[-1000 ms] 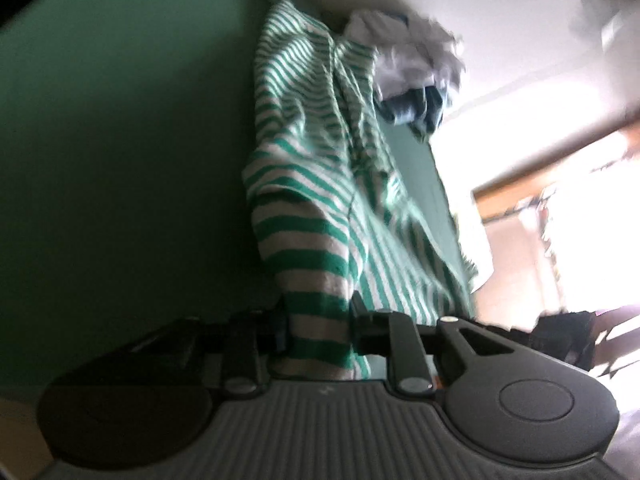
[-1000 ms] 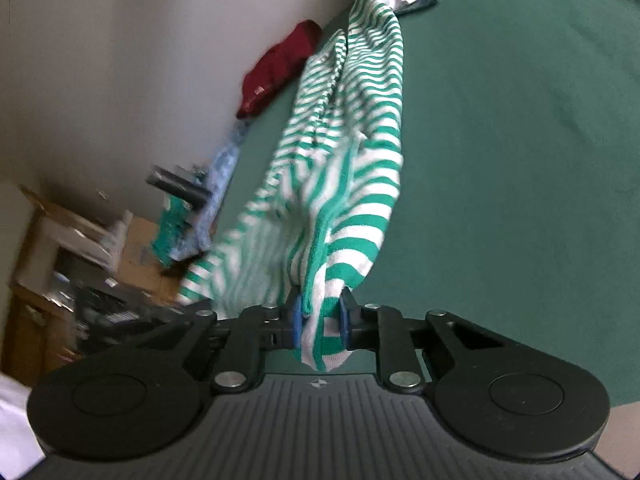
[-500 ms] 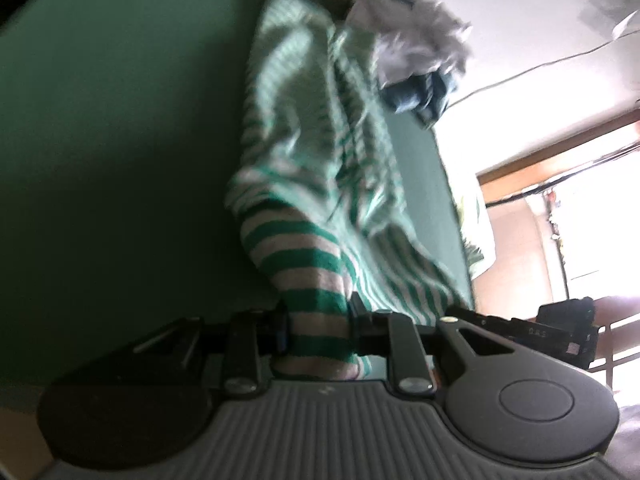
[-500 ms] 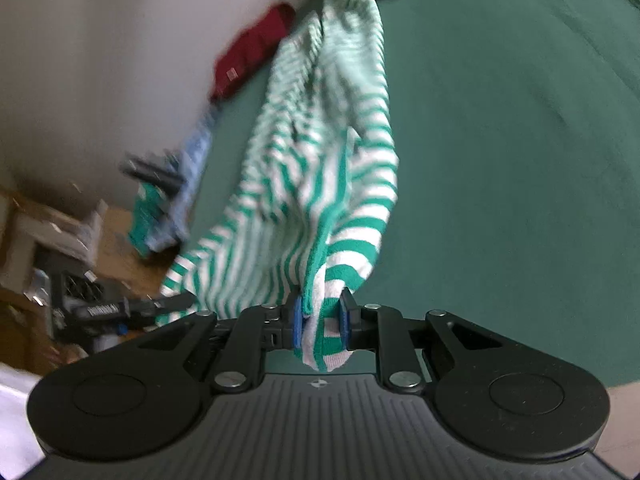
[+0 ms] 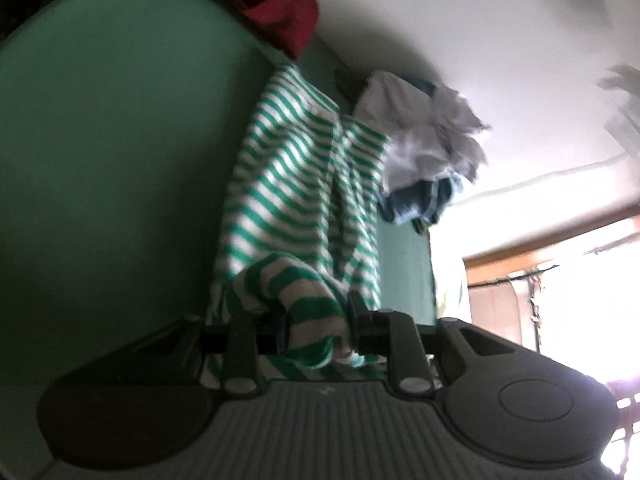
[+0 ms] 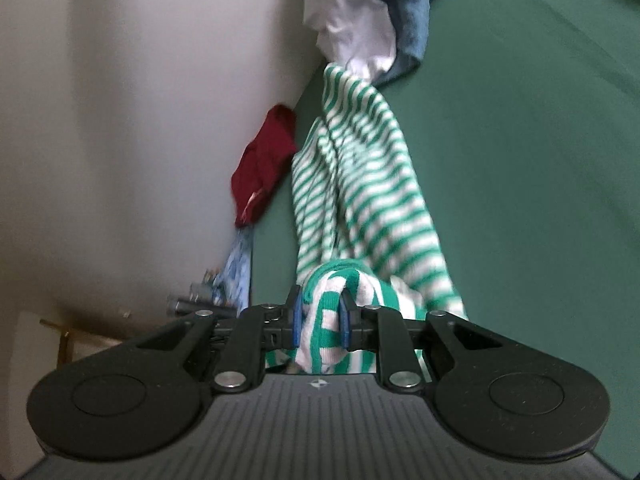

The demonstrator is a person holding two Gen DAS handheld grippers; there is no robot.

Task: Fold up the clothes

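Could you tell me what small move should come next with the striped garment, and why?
Probably spread both grippers apart: left gripper and right gripper each pinch the striped garment, which hangs bunched and narrow over the green surface.

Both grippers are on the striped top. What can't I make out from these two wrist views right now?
- Striped top: which part each gripper pinches; bunched cloth hides it.
- Its far end, right wrist view: tucked under the white cloth.
- Blue garment: cut off by the top edge.
- Items beside the green surface, right wrist view: blurred and small.
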